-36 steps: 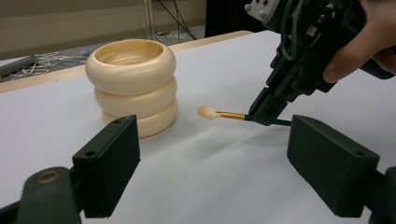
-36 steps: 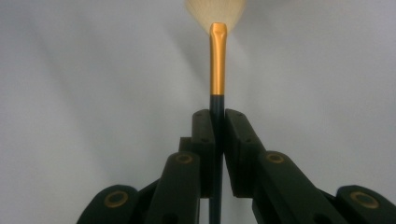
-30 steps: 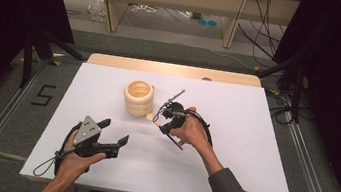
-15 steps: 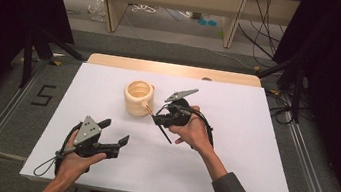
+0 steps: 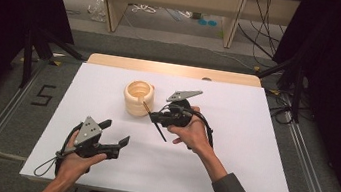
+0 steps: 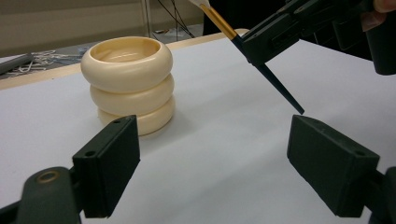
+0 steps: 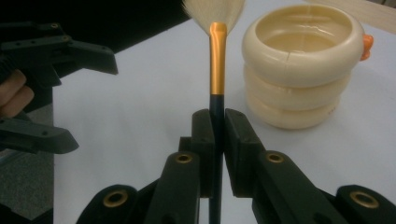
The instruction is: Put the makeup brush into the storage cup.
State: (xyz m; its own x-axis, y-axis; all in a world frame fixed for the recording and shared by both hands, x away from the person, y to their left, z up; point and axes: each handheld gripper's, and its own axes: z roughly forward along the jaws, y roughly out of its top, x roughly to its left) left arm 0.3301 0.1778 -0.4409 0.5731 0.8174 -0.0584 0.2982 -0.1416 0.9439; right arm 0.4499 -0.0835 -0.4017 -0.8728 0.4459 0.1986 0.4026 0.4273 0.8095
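On the white table (image 5: pixel 251 153), the right gripper (image 5: pixel 154 118) pinches a brush (image 7: pixel 216 70) just at the cup's (image 5: pixel 138 97) four o'clock. The left gripper (image 5: pixel 119 139) waits spread, empty, at seven o'clock. Grasping looks done; getting the brush into the cup remains.

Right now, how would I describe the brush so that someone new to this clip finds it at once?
Start at the white table, then the cream ringed pot near its middle. Just right of the pot, the right claw is clamped on a thin brush: dark blue handle, gold ferrule, pale bristles pointing toward the pot. It is the only slender stick there.
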